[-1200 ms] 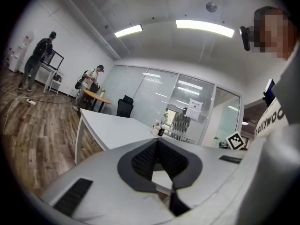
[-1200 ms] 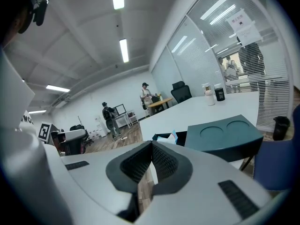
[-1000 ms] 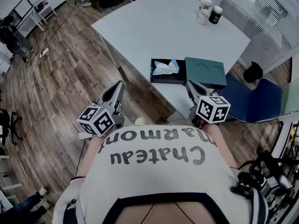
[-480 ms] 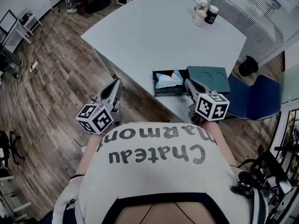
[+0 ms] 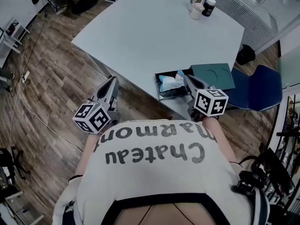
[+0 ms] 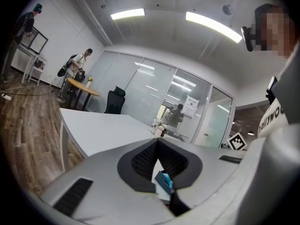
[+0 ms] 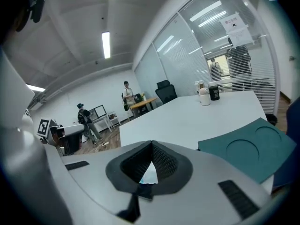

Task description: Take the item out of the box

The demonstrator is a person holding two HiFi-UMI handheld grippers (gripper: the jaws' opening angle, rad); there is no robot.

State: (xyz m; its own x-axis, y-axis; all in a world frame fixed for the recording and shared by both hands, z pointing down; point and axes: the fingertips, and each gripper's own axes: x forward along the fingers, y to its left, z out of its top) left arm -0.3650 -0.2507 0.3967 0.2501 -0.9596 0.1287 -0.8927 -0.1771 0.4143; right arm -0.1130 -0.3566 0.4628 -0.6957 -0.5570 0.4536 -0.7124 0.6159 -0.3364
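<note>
An open dark box (image 5: pixel 165 94) lies at the table's near edge. In it sits a pale blue and white item (image 5: pixel 169 82). The box's green lid (image 5: pixel 214 75) rests just right of it. My right gripper (image 5: pixel 187 78) is shut, with nothing in it, and its tip is at the box's right end. My left gripper (image 5: pixel 112 79) is also shut and empty. It hangs over the floor, left of the table's edge. In the left gripper view the jaws (image 6: pixel 157 140) meet, and the blue item (image 6: pixel 164 181) shows below them. In the right gripper view the closed jaws (image 7: pixel 151 143) frame the item (image 7: pixel 149 175), with the lid (image 7: pixel 248 149) to the right.
The white table (image 5: pixel 154 32) carries a few cups (image 5: pixel 199 6) at its far corner. A blue chair (image 5: pixel 255 93) stands right of the lid. Wood floor with cables lies to the left. People and desks are far back in the room.
Both grippers have moved forward toward the table. The right one's tip has come up to the box's right end. The left has closed in on the table's edge.
</note>
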